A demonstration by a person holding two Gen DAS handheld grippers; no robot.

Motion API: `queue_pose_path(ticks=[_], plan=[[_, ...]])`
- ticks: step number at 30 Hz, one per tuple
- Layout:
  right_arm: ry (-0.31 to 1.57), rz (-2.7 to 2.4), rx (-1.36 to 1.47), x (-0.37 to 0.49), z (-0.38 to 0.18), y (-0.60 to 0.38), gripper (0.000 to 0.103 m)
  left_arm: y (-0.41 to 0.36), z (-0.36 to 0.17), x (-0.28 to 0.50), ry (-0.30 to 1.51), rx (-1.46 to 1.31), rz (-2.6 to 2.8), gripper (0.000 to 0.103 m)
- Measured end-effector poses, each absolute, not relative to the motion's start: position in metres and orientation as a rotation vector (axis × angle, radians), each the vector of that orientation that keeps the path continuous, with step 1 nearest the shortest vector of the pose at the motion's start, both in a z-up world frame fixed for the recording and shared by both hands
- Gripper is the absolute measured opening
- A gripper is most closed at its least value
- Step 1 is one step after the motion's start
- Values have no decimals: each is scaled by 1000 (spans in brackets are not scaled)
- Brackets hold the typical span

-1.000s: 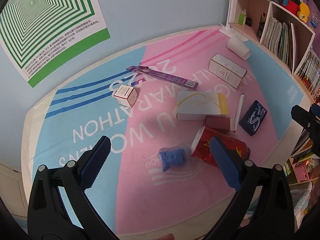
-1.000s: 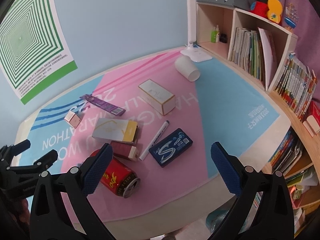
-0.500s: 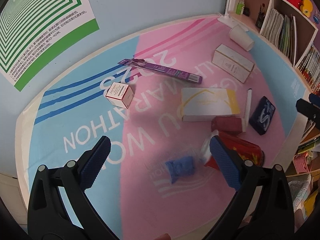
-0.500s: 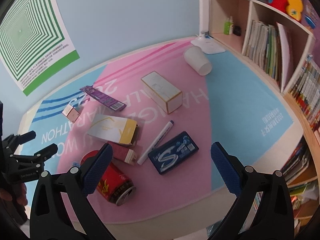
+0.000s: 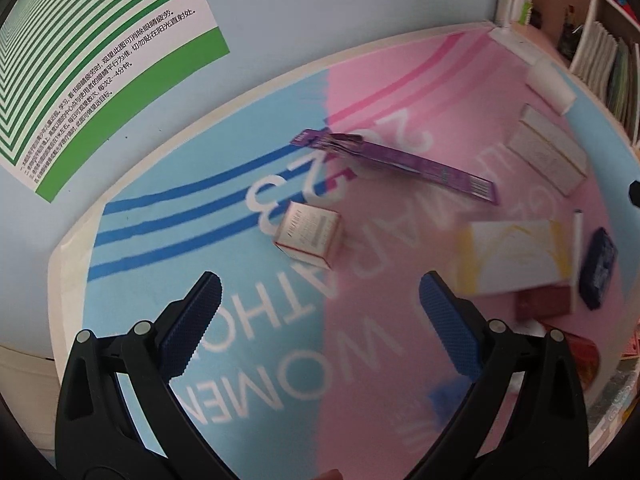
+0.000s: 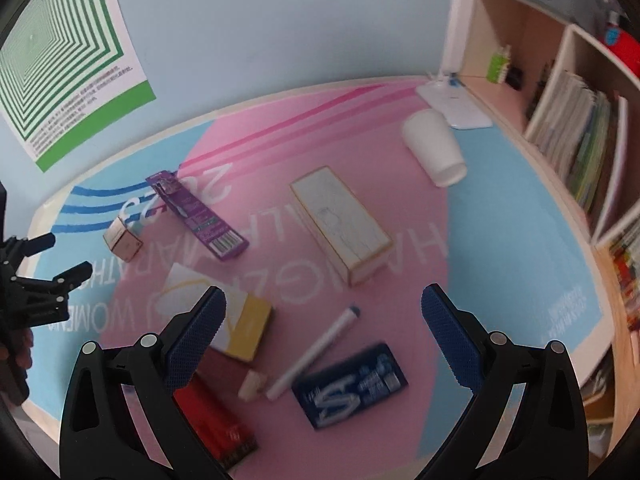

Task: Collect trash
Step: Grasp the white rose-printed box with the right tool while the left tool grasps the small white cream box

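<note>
**Two claws wide open, trash scattered on the mat**

Closer to the mat (image 5: 248,320) than a second ago in the left wrist view, with the small cube box (image 5: 309,235) now ahead between the fingers instead of far off. Blue crumpled wrapper (image 5: 444,396) slid down behind the right finger; red can (image 5: 580,356) pushed to the lower right edge. Motion-blurred on the right side.

Left claw (image 5: 316,328) spread wide, gripping nothing, ribbed blue pads (image 5: 192,328) on black plastic arms. Right claw (image 6: 322,334) likewise spread wide and holding nothing.

From the left in the right wrist view: left claw at the edge, then the cardboard cube box (image 6: 122,240), pale with a reddish trim. Beside it the flat purple toothbrush pack (image 6: 196,216), long and thin, barcode at its near end. Nearer, a white-and-yellow carton (image 6: 224,320), flat and rectangular, partly behind the left finger. Below it a dark red box (image 6: 224,364) and the shiny red can (image 6: 216,424), lying on its side. Further right a white marker (image 6: 316,354), slim and round, just beside a glossy blue gum packet (image 6: 350,386). Above these a long white carton (image 6: 340,224) with tan edges. Far right a white paper cup (image 6: 434,146), tipped over, near a white lamp base (image 6: 456,102) and a wooden bookshelf (image 6: 560,80).
</note>
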State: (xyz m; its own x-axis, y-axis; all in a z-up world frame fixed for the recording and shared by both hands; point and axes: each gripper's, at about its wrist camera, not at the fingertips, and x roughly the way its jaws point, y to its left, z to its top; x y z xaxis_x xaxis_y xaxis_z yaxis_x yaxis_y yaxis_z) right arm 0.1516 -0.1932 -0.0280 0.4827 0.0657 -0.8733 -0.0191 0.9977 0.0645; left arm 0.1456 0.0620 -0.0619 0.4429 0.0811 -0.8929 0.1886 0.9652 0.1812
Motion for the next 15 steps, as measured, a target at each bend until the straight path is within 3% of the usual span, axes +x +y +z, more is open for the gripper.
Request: queue_pose_path(ticks=[10, 15], plan=[[1131, 209, -60, 222, -59, -194, 97, 73, -93, 183, 1165, 249, 13, 96], [1165, 251, -103, 249, -79, -192, 96, 79, -112, 200, 1213, 222, 17, 86]])
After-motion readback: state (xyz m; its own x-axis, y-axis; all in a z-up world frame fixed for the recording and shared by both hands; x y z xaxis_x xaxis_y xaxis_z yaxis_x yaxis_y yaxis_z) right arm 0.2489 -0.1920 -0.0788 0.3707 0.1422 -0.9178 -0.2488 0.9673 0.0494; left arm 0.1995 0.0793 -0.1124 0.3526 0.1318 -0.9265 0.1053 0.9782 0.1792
